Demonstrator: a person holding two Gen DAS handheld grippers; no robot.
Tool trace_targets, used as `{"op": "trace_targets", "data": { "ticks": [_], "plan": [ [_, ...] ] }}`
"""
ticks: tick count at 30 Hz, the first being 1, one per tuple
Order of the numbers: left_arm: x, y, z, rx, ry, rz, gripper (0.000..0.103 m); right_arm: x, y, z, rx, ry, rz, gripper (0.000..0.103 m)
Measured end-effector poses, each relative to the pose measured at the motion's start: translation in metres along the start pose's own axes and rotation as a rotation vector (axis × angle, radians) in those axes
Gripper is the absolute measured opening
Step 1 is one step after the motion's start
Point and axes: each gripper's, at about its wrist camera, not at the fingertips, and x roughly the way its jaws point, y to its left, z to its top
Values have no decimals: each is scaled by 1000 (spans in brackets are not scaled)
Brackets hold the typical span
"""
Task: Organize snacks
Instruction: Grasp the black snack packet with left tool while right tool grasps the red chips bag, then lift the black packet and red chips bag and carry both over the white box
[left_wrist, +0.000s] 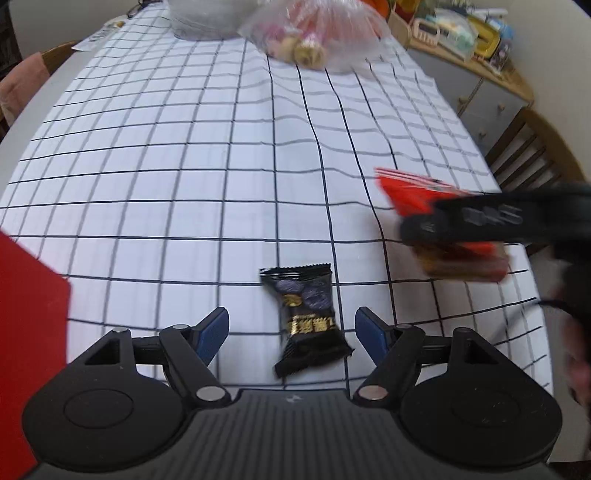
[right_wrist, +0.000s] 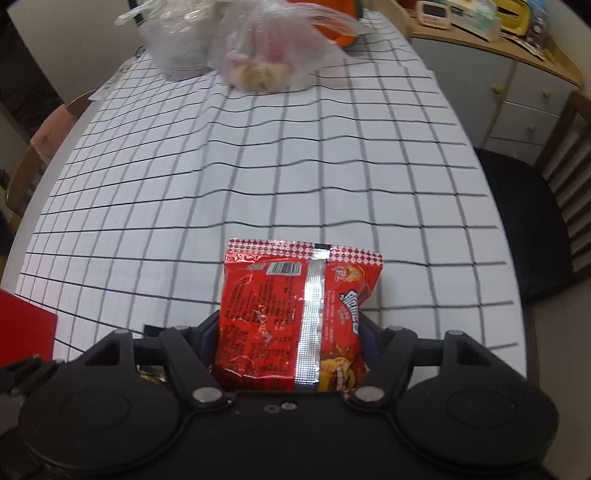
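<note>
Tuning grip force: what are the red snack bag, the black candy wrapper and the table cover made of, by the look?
Red snack bag: glossy metallised plastic film, probably; crinkled glints, silver back seam.
Black candy wrapper: thin printed plastic film, moderately shiny; crimped serrated ends.
Table cover: white black-grid sheet, matte, lying in soft ripples; cloth or thin vinyl, can't tell.

My left gripper (left_wrist: 291, 332) is black with blue pads (left_wrist: 212, 334) and round silver screws; my right gripper (right_wrist: 291, 332), low in the frame, has black arms and round discs too.
</note>
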Motion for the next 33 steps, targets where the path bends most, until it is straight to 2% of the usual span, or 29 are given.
{"op": "trace_targets", "data": {
  "ticks": [6, 8, 12, 13, 20, 33],
  "plan": [
    [25, -7, 2, -7, 41, 39, 74, -13, -14, -21, 15, -2, -4, 70],
    [28, -7, 3, -5, 47, 46, 59, -17, -15, -25, 14, -1, -1, 70],
    [30, -9, 2, 8, 38, 65, 45, -23, -13, -32, 2, -2, -2, 70],
    [31, -11, 3, 13, 33, 64, 34, -24, -12, -34, -3, -4, -3, 70],
    [17, -7, -6, 8, 18, 82, 33, -41, 5, -43, -35, -19, 7, 70],
    [-83, 29, -34, -9, -43, 29, 33, -105, 77, -64, -133, -94, 64, 70]
  ]
}}
